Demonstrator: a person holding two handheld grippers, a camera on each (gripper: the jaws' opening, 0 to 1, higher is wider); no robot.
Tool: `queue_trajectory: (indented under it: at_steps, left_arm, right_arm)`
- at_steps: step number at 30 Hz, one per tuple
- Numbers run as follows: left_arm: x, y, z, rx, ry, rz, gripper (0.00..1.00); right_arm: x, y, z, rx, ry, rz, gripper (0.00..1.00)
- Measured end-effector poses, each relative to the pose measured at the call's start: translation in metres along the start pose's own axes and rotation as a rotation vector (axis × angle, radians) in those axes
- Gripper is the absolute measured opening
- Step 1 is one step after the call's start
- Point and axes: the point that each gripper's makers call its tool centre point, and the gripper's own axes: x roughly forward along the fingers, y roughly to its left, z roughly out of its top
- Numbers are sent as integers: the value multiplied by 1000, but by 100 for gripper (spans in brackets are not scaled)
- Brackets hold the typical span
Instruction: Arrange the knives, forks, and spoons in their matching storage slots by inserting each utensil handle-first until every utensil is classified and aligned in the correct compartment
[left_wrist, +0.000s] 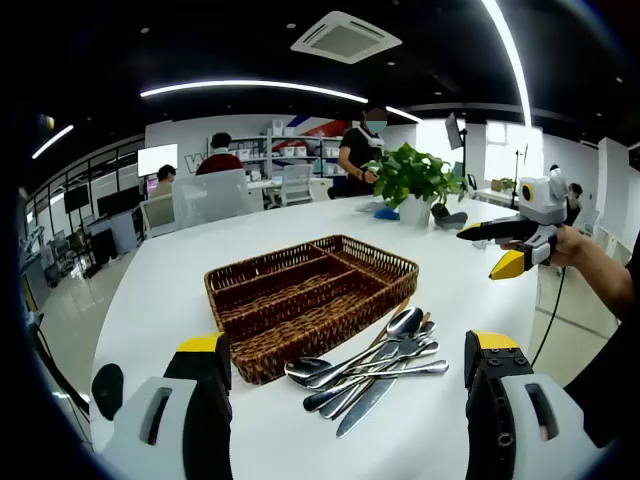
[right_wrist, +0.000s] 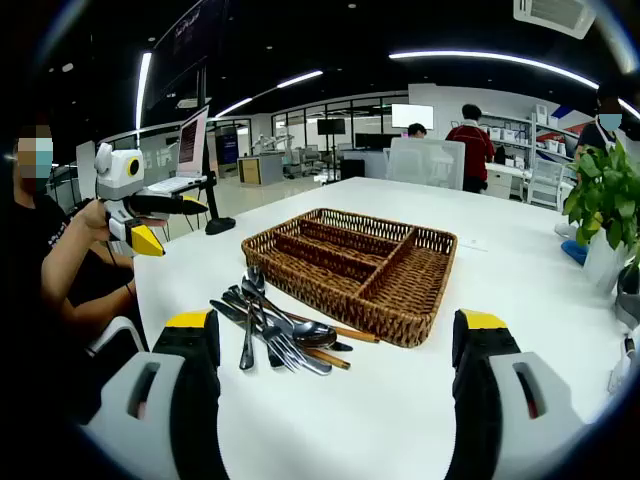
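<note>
Wicker, brown and tightly woven, makes up the tray (left_wrist: 312, 290) that sits mid-table (left_wrist: 180, 290) with its long slots and one cross slot bare. Just beside it lies the cutlery (left_wrist: 372, 365) in a loose, crossed heap of spoons, forks and at least one knife, some pieces touching the tray wall; from the right gripper view the same heap (right_wrist: 275, 330) lies at the tray's (right_wrist: 350, 265) near left corner. The left gripper (left_wrist: 355, 400) hovers low over the table with its jaws wide apart and nothing between them, the heap straight ahead. The right gripper (right_wrist: 335, 385) is likewise spread and empty, facing the tray from the other side. Nothing looks sorted yet, so the step in hand is probably the first pick. Best to take a top piece whose handle lies free, such as the uppermost spoon (left_wrist: 400, 325), pinching near the bowl end so the handle can lead into a slot. Dragging a buried piece would likely scatter the rest. The other gripper could steady the tray during insertion.
</note>
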Motion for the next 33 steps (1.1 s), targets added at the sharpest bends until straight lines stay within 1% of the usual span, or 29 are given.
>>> queue_trajectory:
  at_steps: [21,24,28,33]
  left_arm:
    - [-4,0,0,0,-8,3,99]
    - [-4,-3,-3,-3,-5,-4,99]
    - [-4,-3,-6,-3,2,-3,99]
    - [-5,0,-6,-9,-1,5,99]
  right_arm:
    - [0,5,3,-1,-7,9,100]
    - [0,11,2,-1,-9,24,100]
    - [1,10,-2,-7,5,22,100]
    - [0,9,-1,-7,1,22,100]
